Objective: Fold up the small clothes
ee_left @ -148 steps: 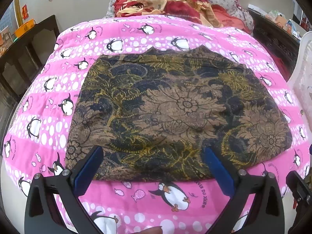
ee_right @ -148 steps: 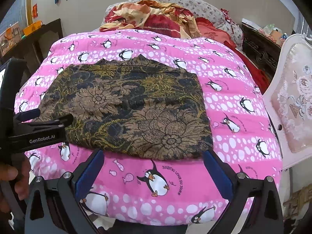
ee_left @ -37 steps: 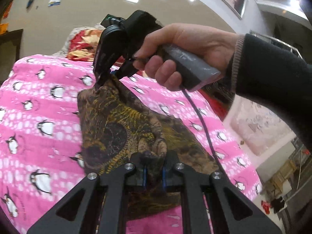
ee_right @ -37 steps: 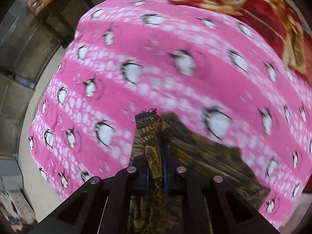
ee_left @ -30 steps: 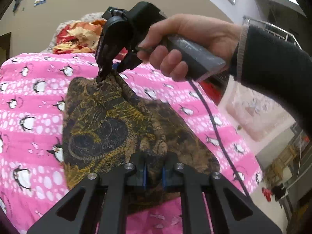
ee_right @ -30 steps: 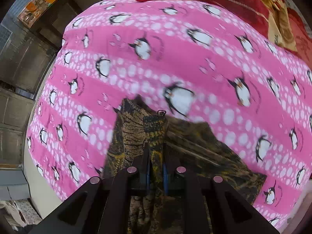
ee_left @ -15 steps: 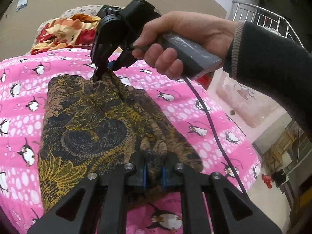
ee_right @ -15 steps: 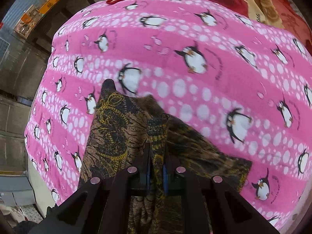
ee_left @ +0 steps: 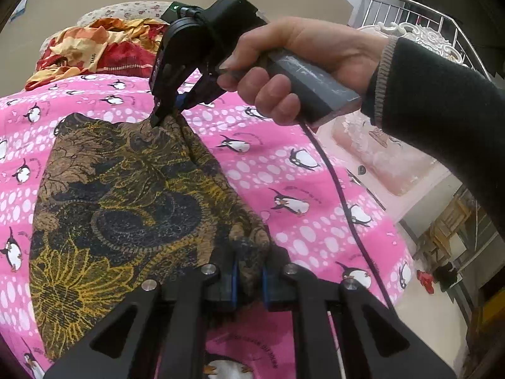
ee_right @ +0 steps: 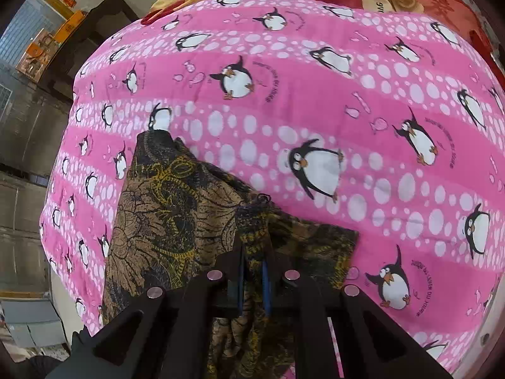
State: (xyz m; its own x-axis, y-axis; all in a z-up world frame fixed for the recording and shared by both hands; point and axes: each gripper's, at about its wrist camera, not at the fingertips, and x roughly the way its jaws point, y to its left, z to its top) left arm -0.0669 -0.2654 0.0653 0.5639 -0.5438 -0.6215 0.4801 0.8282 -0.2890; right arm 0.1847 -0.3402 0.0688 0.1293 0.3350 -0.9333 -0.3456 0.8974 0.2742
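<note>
A small brown, black and gold flower-print garment (ee_left: pixel 126 202) lies half folded on the pink penguin quilt (ee_left: pixel 284 170). My left gripper (ee_left: pixel 247 271) is shut on a bunched near corner of it. In the left wrist view a hand holds my right gripper (ee_left: pixel 162 115), which is shut on the far corner and lifts that edge off the quilt. The right wrist view shows my right gripper (ee_right: pixel 252 265) pointing steeply down, with the same garment (ee_right: pixel 176 208) pinched between its blue pads and draped over to the left.
Red and orange bedding (ee_left: pixel 94 50) is heaped at the head of the bed. A dark wooden table (ee_right: pixel 85 50) stands past the bed's left side. A pale pink chair (ee_left: pixel 388 154) and a black cable (ee_left: pixel 344 202) are to the right.
Both grippers have carried their held corners across the bed toward the left, so the raised half of the garment now lies further over the other half. Neither grip has changed.
</note>
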